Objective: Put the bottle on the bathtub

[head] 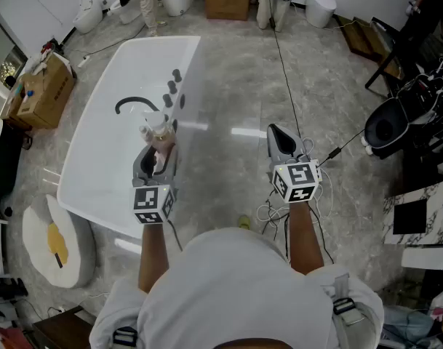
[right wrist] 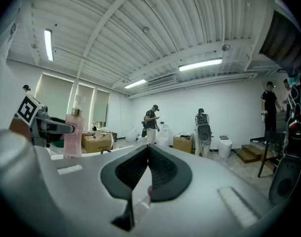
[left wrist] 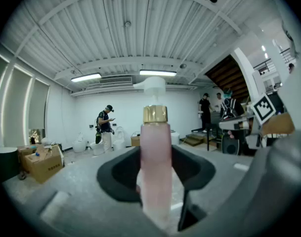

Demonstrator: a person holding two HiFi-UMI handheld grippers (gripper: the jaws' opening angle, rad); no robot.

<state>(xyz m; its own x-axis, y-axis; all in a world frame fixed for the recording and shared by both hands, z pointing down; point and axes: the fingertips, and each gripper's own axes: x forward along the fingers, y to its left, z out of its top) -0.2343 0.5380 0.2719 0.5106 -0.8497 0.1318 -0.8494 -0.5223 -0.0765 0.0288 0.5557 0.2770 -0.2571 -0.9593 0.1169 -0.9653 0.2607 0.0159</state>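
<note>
The bottle showed only its pump and shoulder in the head view, its lower body lost between the jaws of the left gripper. In the left gripper view its base sank out of sight behind the gripper's own body. Beyond the bathtub, a person was cut off by the top edge. A yellowish speck on the floor was too small to identify.
</note>
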